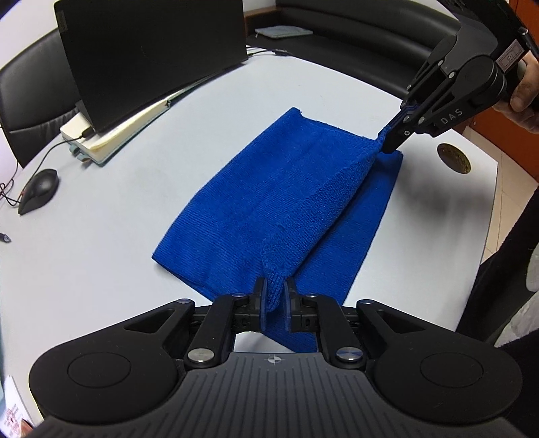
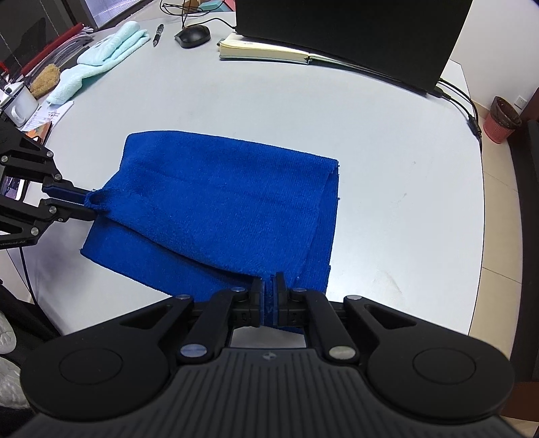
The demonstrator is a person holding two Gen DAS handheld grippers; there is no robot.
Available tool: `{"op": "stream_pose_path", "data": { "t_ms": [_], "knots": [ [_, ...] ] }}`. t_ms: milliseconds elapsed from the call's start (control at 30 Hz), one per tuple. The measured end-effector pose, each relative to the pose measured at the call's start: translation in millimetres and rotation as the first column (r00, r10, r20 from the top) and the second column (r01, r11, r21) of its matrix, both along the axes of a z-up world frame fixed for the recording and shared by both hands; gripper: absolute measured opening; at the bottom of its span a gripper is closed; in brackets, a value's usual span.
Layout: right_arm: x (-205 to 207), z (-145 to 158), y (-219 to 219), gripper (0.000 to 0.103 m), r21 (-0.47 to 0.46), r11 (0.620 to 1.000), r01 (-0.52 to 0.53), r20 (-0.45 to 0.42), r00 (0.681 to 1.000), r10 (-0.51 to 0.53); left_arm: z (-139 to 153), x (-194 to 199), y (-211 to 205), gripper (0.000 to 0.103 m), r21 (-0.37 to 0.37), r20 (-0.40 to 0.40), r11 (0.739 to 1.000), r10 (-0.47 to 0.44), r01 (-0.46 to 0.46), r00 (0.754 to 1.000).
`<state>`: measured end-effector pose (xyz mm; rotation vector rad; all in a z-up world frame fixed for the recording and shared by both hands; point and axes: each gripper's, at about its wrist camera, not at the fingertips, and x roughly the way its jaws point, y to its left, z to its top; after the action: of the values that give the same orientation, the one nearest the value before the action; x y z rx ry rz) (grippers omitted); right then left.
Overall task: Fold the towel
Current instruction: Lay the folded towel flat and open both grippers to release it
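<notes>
Both corners of the blue microfibre towel (image 1: 256, 202) down: right gripper (image 2: 268, 289) clamped, left gripper (image 1: 273, 296) slackened around cloth; I'd release evenly, edges aligned.

Both grippers' fingers (image 1: 262, 296) hold blue towel (image 1: 269, 202) corners.

- A pale grey worktop (image 2: 303, 111) fills the room's middle.
- Black padded seating (image 1: 353, 30) lines the far side.
- A red bin (image 2: 502, 119) stands on pale floor tiles.
</notes>
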<state>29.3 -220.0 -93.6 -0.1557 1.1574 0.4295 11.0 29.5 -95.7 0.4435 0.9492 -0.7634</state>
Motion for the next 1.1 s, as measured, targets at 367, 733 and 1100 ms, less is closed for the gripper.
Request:
{"op": "stream_pose_path", "data": {
  "t_ms": [367, 733, 1100],
  "knots": [
    [-11, -2, -1, 0.023, -0.024, 1.0, -0.001, -0.015, 1.0, 0.0, 8, -12, 8, 0.023, -0.036, -0.015, 0.999, 0.037, -0.038, 0.999],
    [-21, -3, -10, 0.023, -0.044, 0.998, 0.051, -0.024, 0.998, -0.052, 3, -20, 15, 0.023, -0.029, -0.039, 0.996, 0.086, -0.088, 0.995],
    [-21, -14, -6, 0.023, -0.018, 0.996, 0.086, -0.057, 0.995, -0.087, -9, -32, 3, 0.023, 0.029, -0.031, 0.997, 0.079, -0.078, 0.996]
  ]
}}
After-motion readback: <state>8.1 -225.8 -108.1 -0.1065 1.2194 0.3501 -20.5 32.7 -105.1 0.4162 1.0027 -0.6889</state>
